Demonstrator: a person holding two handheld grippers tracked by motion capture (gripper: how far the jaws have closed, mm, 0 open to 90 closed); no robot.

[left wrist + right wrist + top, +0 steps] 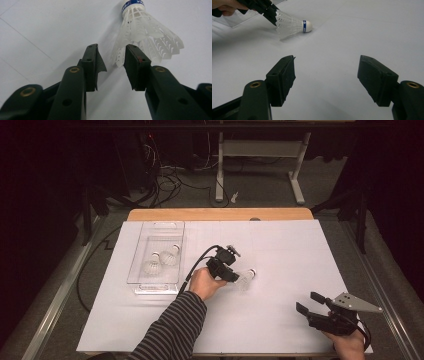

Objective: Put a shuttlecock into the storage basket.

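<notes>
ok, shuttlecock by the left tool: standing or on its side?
On its side. The shuttlecock lies on the white table, cork level with the skirt, skirt end at the left tool.

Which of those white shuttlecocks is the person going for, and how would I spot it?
Start at the clear tray on the white table's left side; two shuttlecocks lie inside it. The loose shuttlecock lies on its side out on the table, right of the tray, at the left hand-held gripper's tip. It alone lies outside the tray.
</notes>
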